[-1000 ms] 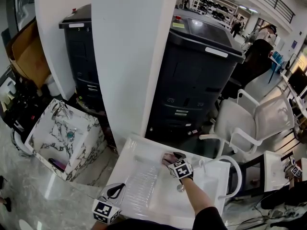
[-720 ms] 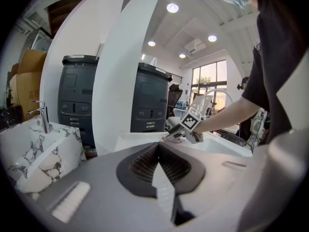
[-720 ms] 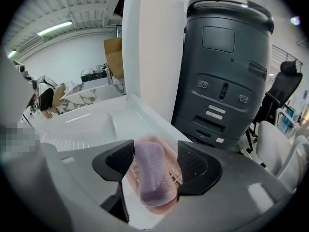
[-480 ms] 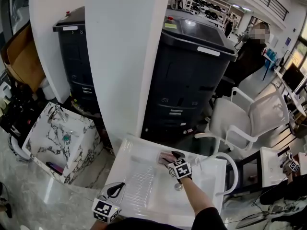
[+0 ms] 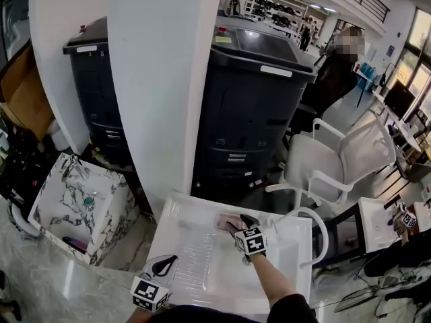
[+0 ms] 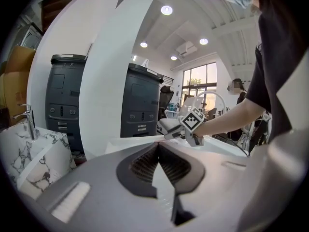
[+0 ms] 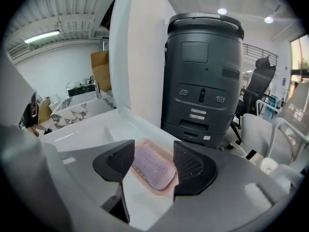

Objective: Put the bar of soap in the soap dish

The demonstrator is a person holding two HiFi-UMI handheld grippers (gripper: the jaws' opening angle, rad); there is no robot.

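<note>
Right gripper (image 7: 154,161) spread, bar of soap (image 7: 152,168) between

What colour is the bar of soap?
Pale mauve-pink bar of soap, lying in a lighter pink soap dish; clearest in the right gripper view.

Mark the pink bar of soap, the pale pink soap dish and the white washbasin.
Pink bar of soap (image 7: 153,166): right gripper view, top face.
Pale pink soap dish (image 7: 148,141): right gripper view, far rim.
White washbasin (image 5: 160,231): head view, left rim.
</note>
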